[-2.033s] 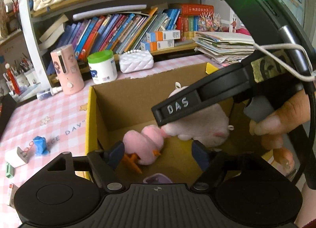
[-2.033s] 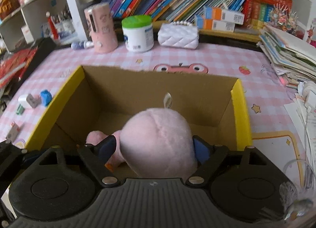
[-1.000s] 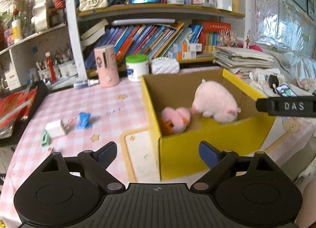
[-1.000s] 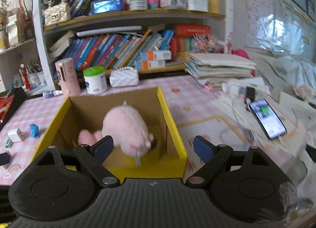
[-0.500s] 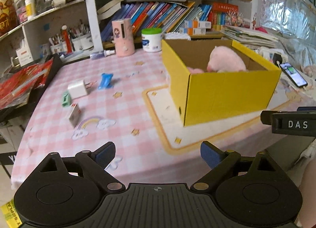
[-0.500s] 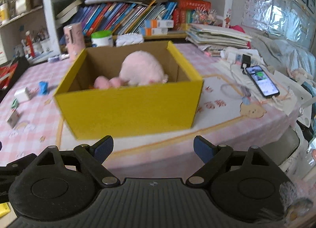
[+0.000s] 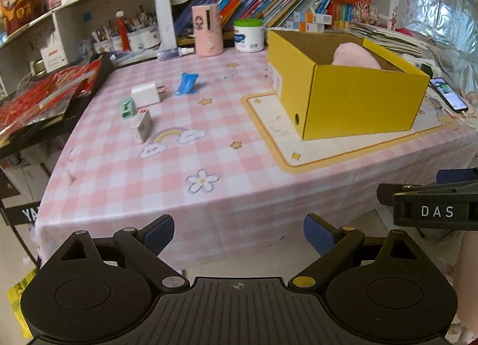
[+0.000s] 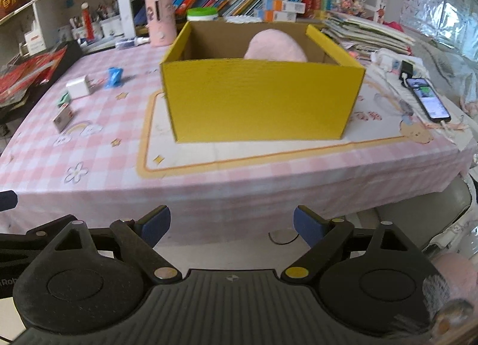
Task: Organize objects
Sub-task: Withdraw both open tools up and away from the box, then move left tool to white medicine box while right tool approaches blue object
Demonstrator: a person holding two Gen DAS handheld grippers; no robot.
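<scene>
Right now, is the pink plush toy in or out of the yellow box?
In: the pink plush toy sits behind the yellow box front wall.

The right gripper (image 8: 228,225) hangs off the table's (image 8: 239,178) near edge, jaws wide and empty; ahead, a yellow box (image 8: 263,103) holds a pink plush toy (image 8: 274,48); a phone (image 8: 430,101) lies right.

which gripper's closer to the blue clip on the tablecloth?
Left, as far as the views show. The left gripper faces the table's near-left part, the blue clip ahead of it. The right gripper sits opposite the yellow box, clip off to its left.
</scene>
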